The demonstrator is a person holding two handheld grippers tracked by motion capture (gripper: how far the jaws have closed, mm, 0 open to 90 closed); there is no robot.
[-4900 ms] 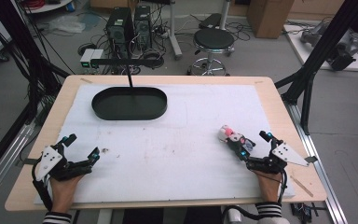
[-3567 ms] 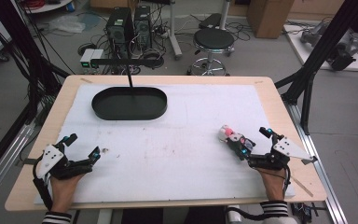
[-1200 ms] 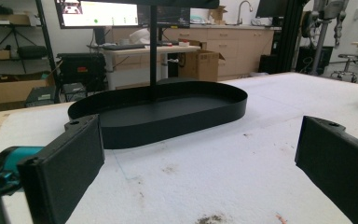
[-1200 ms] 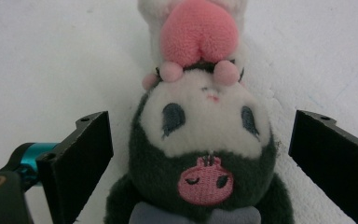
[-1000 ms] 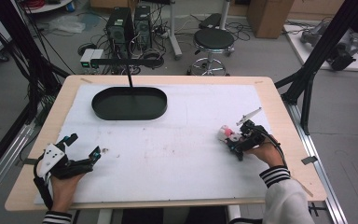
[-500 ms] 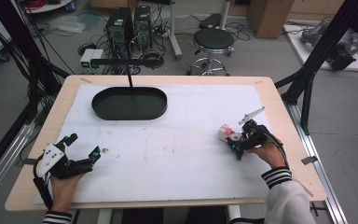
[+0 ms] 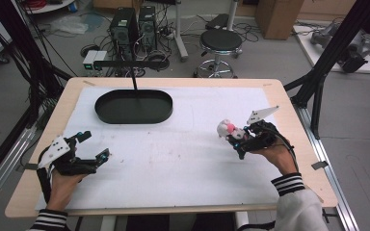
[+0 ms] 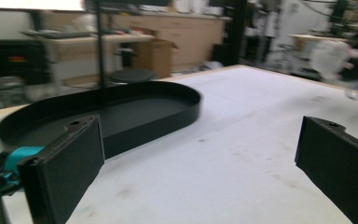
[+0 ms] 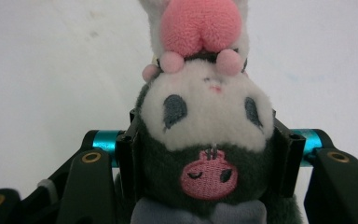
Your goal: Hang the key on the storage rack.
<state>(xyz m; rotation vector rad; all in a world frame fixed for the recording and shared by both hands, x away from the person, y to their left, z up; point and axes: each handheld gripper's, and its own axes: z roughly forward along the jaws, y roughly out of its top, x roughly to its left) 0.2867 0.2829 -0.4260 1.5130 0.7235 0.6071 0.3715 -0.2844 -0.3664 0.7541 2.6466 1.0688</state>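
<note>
Soft plush toy [image 9: 207,126]: fuzzy dark grey hood, white face with two grey oval eyes, an embroidered pink skull patch on the forehead, round pink pom-poms and a fat pink plush lobe beyond the chin. Pinched at both sides of the head by the flat black jaws of the right gripper [image 7: 243,139], turquoise metal pins visible beside each jaw. Seen from the high view as a small white-and-pink lump [image 7: 225,128] well right of the black oval tray [image 7: 134,107] and nearer the person, at or just above the white table cover [image 7: 183,159]. Tray shallow, matt, smooth-walled, with a straight low rim. Cover slightly scuffed and speckled, laid over a pale wooden tabletop [image 7: 298,134]. Left gripper [image 7: 89,155] held well short of the tray's left end, jaws spread wide with nothing between.
</note>
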